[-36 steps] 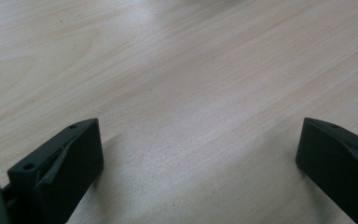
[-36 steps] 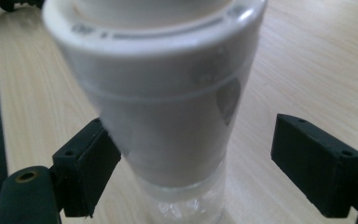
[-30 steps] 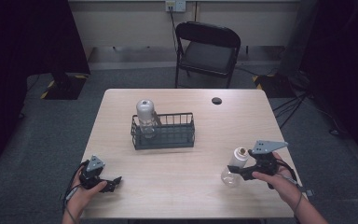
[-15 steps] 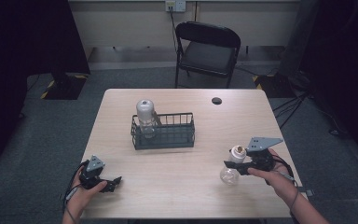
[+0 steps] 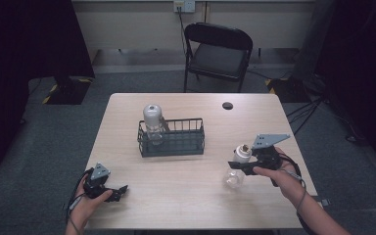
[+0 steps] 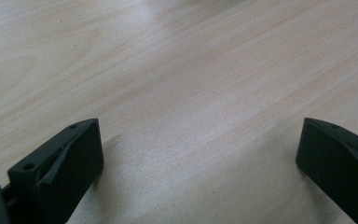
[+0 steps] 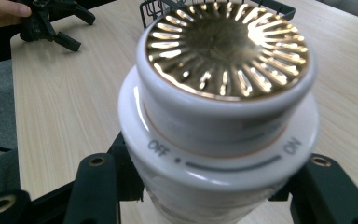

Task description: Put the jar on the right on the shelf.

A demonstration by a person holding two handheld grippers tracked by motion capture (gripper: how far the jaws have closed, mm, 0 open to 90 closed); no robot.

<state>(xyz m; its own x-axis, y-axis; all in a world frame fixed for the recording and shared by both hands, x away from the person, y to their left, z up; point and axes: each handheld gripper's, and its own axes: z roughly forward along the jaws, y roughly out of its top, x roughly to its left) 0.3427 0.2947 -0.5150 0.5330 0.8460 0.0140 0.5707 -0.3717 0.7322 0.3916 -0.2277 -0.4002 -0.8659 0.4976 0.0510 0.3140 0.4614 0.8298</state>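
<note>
High view: right hand-held gripper [image 5: 241, 165] at lower right of frame, jaws clamped on clear shaker bottle [image 5: 238, 165] above desk [image 5: 186, 191]; left hand-held gripper [image 5: 117, 191] lower left, jaws wide, empty.

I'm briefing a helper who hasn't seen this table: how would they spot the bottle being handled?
On the wooden table, look right of the black wire basket to the right gripper. It is shut on a clear bottle with a white cap. Unlike the silver-capped bottle upright in the basket, it is tilted and outside it.
</note>
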